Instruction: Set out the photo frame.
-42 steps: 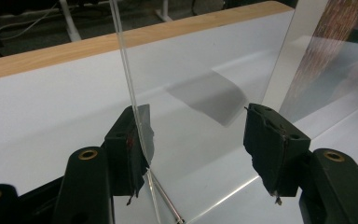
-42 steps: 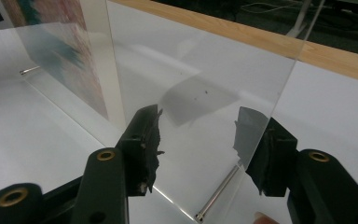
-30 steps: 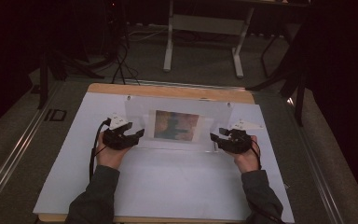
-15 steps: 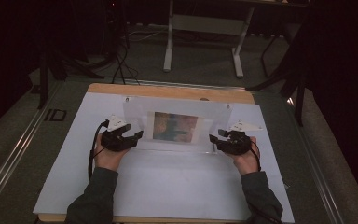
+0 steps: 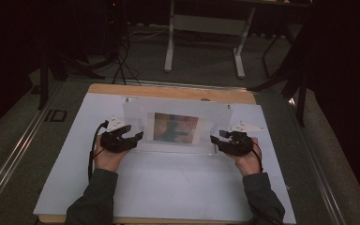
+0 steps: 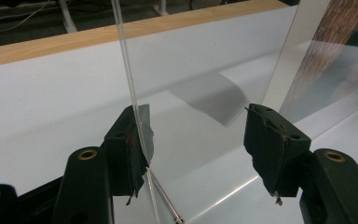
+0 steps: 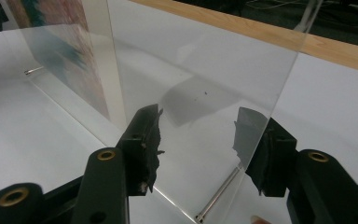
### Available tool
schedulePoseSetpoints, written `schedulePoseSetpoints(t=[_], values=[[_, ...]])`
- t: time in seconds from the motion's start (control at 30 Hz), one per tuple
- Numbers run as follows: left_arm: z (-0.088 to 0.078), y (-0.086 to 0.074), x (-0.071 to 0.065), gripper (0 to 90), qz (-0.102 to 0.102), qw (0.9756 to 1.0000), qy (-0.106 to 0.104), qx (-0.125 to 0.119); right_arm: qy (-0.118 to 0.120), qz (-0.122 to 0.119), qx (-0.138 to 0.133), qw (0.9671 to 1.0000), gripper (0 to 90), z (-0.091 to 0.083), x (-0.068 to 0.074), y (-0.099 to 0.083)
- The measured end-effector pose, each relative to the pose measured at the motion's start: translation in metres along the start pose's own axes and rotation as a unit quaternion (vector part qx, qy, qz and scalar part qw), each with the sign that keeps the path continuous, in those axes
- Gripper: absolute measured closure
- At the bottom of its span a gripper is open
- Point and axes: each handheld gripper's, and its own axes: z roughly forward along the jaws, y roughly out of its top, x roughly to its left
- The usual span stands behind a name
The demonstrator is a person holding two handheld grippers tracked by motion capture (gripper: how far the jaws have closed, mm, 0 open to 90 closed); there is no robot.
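A clear acrylic picture stand [image 5: 140,123] stands upright across the white table, with a colourful print [image 5: 176,127] in its middle. My left gripper [image 5: 138,138] is open at the stand's left end. In the left gripper view the sheet's edge [image 6: 133,107] runs down just inside the left jaw of the gripper [image 6: 200,144]. My right gripper [image 5: 214,139] is open at the stand's right end. In the right gripper view the sheet's edge [image 7: 279,88] crosses in front of the right jaw of the gripper [image 7: 198,140]. Metal foot pins [image 7: 216,196] [image 6: 165,205] lie at the base.
A white sheet [image 5: 168,187] covers the table, with a wooden strip [image 5: 168,92] bare along the far edge. Beyond it on the dark floor are a white desk frame [image 5: 201,23] and cables [image 5: 122,51]. A metal rail [image 5: 14,150] runs along the left.
Both grippers have barely shifted at the stand's two ends. The stand is in the same place.
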Motion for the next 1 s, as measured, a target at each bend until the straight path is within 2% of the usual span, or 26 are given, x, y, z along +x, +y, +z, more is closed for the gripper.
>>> schedulePoseSetpoints(t=[0.33,1.0], values=[[0.0011,-0.0008,0.0006,41.1,-0.014,0.9999,-0.003,-0.005,0.009,0.008,-0.005,0.9999,49.0,0.0031,-0.0047,-0.004],[-0.0035,-0.0013,-0.0043,41.6,-0.016,0.9999,0.005,0.003,0.018,0.002,-0.008,0.9998,48.9,0.0037,-0.0072,-0.0043]])
